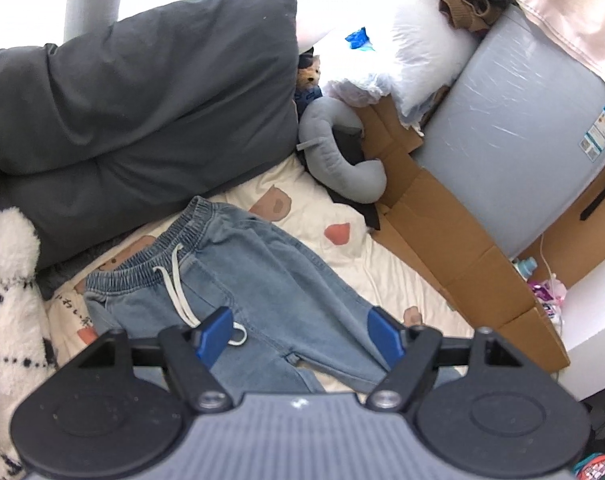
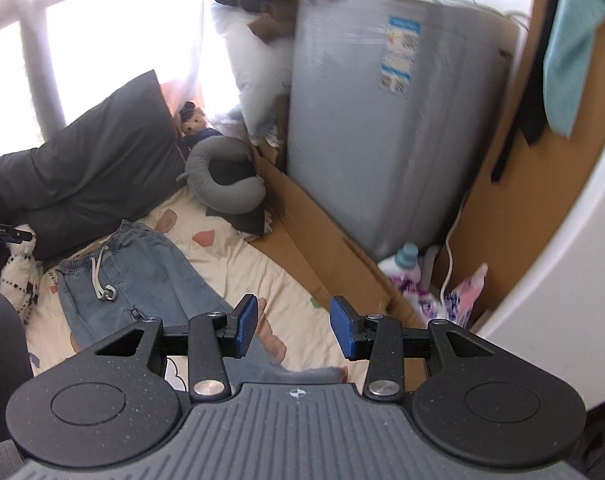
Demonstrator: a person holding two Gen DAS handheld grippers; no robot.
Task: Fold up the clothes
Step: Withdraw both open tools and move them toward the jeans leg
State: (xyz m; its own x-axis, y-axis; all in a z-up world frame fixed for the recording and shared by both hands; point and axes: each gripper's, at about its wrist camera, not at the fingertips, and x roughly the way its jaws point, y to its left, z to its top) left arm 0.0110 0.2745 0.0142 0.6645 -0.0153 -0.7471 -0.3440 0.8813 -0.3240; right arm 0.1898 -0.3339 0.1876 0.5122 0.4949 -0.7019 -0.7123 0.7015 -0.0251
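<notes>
Light blue denim pants point(image 1: 258, 280) with an elastic waist and a white drawstring point(image 1: 180, 292) lie spread on a cream printed blanket point(image 1: 318, 216). My left gripper point(image 1: 298, 330) is open and empty, hovering above the pants near the crotch. In the right wrist view the pants point(image 2: 142, 280) lie left of centre, with one leg running under the gripper. My right gripper point(image 2: 294, 326) is open and empty, above the blanket point(image 2: 238, 264) near the leg's lower end.
A dark grey pillow point(image 1: 142, 112) lies behind the pants. A grey neck pillow point(image 1: 338, 148), a flattened cardboard box point(image 1: 454, 240) and a wrapped grey appliance point(image 1: 518, 120) stand to the right. A fluffy white plush point(image 1: 10, 280) lies left. A detergent bottle point(image 2: 404, 262) stands by the appliance.
</notes>
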